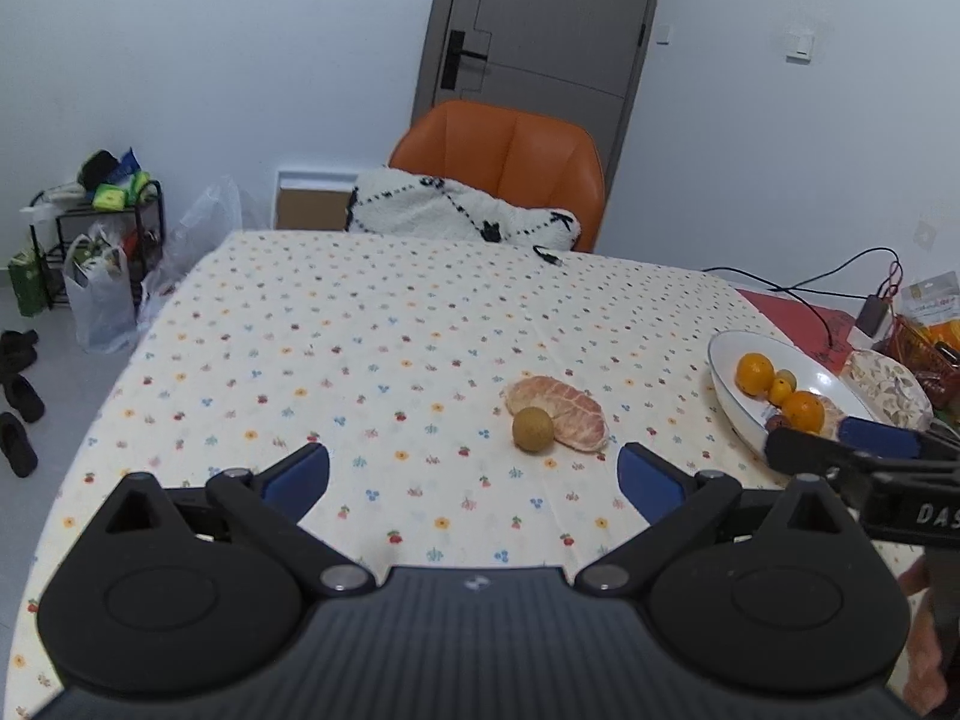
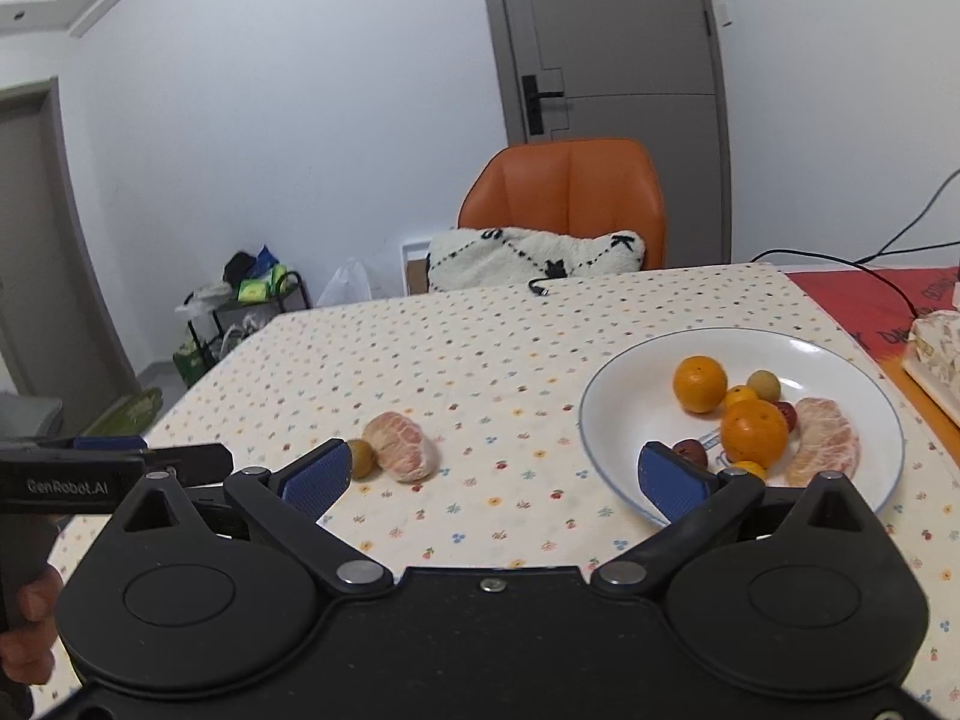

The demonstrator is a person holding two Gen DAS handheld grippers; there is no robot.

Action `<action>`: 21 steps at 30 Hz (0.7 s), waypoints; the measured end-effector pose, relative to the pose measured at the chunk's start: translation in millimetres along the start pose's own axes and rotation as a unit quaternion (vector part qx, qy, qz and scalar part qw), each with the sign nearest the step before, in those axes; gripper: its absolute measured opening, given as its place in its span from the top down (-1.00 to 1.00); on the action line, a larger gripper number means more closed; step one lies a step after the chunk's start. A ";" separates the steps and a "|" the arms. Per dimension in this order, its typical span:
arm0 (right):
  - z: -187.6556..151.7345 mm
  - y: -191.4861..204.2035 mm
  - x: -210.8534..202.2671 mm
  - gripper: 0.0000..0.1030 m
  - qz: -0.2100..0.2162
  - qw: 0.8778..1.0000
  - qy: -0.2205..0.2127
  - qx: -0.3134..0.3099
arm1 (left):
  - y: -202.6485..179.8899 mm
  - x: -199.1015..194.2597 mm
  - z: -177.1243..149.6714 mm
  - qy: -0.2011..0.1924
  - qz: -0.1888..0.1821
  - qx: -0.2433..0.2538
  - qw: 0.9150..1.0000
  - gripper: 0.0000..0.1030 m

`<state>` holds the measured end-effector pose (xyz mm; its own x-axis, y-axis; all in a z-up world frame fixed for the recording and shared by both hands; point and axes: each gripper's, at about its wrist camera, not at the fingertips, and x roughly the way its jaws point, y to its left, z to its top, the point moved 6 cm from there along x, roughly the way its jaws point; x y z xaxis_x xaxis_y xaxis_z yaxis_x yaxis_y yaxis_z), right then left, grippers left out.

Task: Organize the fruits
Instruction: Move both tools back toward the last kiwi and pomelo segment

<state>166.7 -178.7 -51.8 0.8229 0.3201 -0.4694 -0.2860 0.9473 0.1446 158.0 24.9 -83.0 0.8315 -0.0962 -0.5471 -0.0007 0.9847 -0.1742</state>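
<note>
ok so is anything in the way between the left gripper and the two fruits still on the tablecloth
Nothing visible. The left gripper is open, and only bare floral tablecloth lies between it and the small brown-green fruit, which sits in front of and against the peeled pomelo piece. The white plate is off to the right.

Black grippers – left gripper (image 1: 474,477), right gripper (image 2: 492,474) – blue ribbed pads, silver screws
</note>
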 end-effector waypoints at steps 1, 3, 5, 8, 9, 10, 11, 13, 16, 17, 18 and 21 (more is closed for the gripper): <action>-1.0 3.1 2.0 -1.00 0.001 1.000 0.003 -0.004 | 1.5 -0.4 -0.8 -0.001 0.003 0.001 1.000 -0.97; -2.9 8.4 5.3 -1.00 0.004 1.000 0.008 -0.010 | 3.7 0.0 -2.4 0.000 0.008 0.005 1.000 -0.97; -4.9 12.7 8.7 -1.00 0.008 1.000 0.013 -0.015 | 6.2 1.1 -3.5 0.003 0.003 0.006 1.000 -0.97; -6.3 20.0 13.6 -1.00 0.014 0.999 0.020 -0.024 | 9.0 5.4 -5.0 0.006 -0.001 0.006 1.000 -0.96; -7.0 22.0 15.4 -1.00 0.018 0.999 0.023 -0.027 | 9.3 8.1 -5.1 0.009 -0.002 0.007 1.000 -0.95; -8.0 23.6 17.5 -1.00 0.021 0.999 0.027 -0.030 | 9.3 10.7 -5.3 0.010 -0.002 0.008 1.000 -0.93; -9.1 24.6 20.1 -1.00 0.023 0.999 0.031 -0.032 | 9.6 13.4 -5.4 0.012 0.000 0.008 1.000 -0.93; -10.6 25.9 24.0 -1.00 0.027 0.998 0.037 -0.033 | 10.0 19.4 -4.9 0.015 -0.001 0.006 1.000 -0.92; -9.9 26.2 26.9 -0.96 0.030 0.998 0.034 -0.038 | 9.0 27.9 -4.3 0.018 -0.004 0.005 1.000 -0.84; -9.5 25.6 28.1 -0.88 0.032 0.998 0.035 -0.039 | 8.0 30.8 -4.1 0.019 -0.005 0.006 1.000 -0.81; -9.4 25.2 30.1 -0.82 0.034 0.998 0.037 -0.039 | 7.3 33.7 -3.9 0.019 -0.007 0.005 1.000 -0.79; -10.9 23.9 38.6 -0.66 0.040 0.997 0.046 -0.039 | 5.0 42.0 -2.8 0.021 -0.012 0.002 1.000 -0.68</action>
<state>186.3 -143.8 -76.0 0.7490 0.3877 -0.5373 -0.3880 0.9140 0.1186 191.3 25.3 -109.1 0.8078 -0.1249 -0.5761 0.0205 0.9827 -0.1843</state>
